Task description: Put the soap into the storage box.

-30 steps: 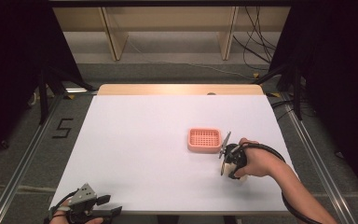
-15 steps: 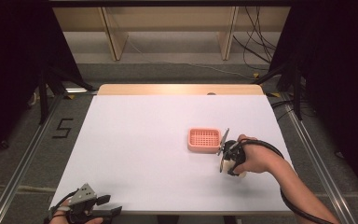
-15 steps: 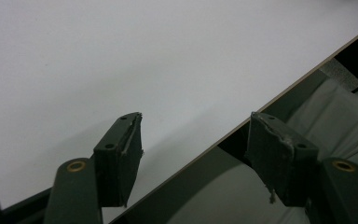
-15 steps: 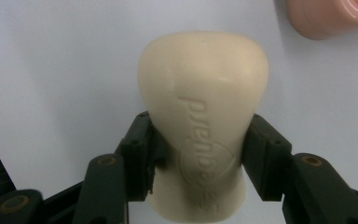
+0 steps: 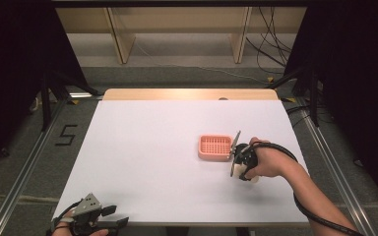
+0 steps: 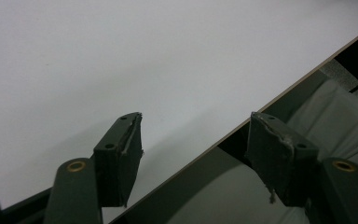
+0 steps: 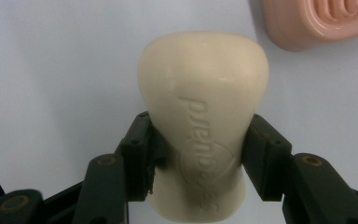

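A cream bar of soap (image 7: 203, 116) with raised lettering sits between the two black jaws of my right gripper (image 7: 200, 154), which is shut on it just above the white table. In the high view that gripper (image 5: 241, 164) hovers right beside a pink slatted soap dish (image 5: 215, 147), whose corner (image 7: 317, 23) shows at the top right of the right gripper view. My left gripper (image 5: 91, 219) rests at the table's near left edge. Its jaws (image 6: 196, 149) stand open with nothing between them, straddling the table edge.
The white table top (image 5: 147, 147) lies bare around the dish. Wooden shelving legs (image 5: 118, 34) and cables (image 5: 270, 54) stand beyond the far edge. A grey cloth (image 6: 335, 116) lies below the near table edge in the left gripper view.
The right hand has shifted slightly toward the soap dish with the soap held. The left gripper has stayed in place.
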`<state>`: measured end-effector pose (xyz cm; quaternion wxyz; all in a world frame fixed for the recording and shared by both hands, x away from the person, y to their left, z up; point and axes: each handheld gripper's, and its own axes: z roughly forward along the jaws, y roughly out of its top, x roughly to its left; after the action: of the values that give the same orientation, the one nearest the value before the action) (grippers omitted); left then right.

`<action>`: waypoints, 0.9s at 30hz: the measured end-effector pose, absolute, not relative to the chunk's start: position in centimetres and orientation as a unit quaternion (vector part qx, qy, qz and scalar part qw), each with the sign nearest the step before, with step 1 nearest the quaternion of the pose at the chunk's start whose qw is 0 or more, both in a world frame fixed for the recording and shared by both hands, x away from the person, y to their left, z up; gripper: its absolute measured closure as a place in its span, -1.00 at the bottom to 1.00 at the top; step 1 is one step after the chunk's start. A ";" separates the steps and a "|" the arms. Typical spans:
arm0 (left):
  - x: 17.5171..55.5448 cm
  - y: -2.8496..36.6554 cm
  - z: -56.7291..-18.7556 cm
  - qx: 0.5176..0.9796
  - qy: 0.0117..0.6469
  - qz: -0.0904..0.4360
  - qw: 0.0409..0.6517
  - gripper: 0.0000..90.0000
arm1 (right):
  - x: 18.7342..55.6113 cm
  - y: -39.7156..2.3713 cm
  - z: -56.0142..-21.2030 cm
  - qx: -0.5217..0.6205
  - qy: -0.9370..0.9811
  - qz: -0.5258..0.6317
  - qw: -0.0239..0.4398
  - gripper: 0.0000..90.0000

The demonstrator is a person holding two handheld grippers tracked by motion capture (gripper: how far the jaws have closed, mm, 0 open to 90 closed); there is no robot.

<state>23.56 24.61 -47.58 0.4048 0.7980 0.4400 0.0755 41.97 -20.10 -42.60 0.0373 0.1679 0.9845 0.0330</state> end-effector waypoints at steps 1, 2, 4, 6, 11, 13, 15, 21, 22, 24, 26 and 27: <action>23.6 24.6 -47.6 0.798 0.440 0.076 0.405 -0.22 | 42.0 -20.1 -42.6 0.168 0.985 0.033 0.037 0.13; 23.5 24.6 -47.6 0.798 0.441 0.076 0.404 -0.22 | 42.1 -20.1 -42.6 0.169 0.984 0.032 0.040 0.13; 23.6 24.7 -47.6 0.803 0.436 0.077 0.399 -0.22 | 42.3 -20.2 -42.5 0.167 0.985 0.031 0.039 0.13; 23.6 24.6 -47.6 0.800 0.441 0.081 0.399 -0.22 | 42.2 -20.2 -42.4 0.173 0.984 0.031 0.041 0.13; 23.5 24.6 -47.5 0.801 0.436 0.075 0.403 -0.22 | 42.4 -20.2 -42.2 0.177 0.983 0.031 0.041 0.13; 23.5 24.7 -47.5 0.801 0.437 0.073 0.402 -0.22 | 42.4 -20.2 -42.2 0.178 0.983 0.030 0.045 0.13; 23.5 24.6 -47.5 0.801 0.437 0.076 0.402 -0.22 | 42.5 -20.2 -42.1 0.177 0.982 0.035 0.047 0.13; 23.5 24.6 -47.5 0.798 0.439 0.073 0.406 -0.22 | 42.9 -20.2 -41.8 0.171 0.983 0.036 0.048 0.13; 23.5 24.6 -47.5 0.799 0.439 0.072 0.405 -0.22 | 42.9 -20.1 -41.7 0.177 0.982 0.032 0.051 0.13; 23.4 24.6 -47.5 0.794 0.443 0.073 0.410 -0.22 | 43.1 -20.1 -41.7 0.174 0.983 0.033 0.048 0.13; 23.4 24.8 -47.5 0.797 0.441 0.073 0.406 -0.22 | 43.2 -20.0 -41.6 0.174 0.983 0.030 0.048 0.13; 23.4 24.7 -47.5 0.797 0.441 0.073 0.407 -0.22 | 43.3 -20.0 -41.6 0.174 0.983 0.032 0.049 0.13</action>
<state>23.45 24.73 -47.47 0.4067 0.7968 0.4409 0.0730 43.35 -20.00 -41.61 0.0493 0.1737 0.9830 0.0322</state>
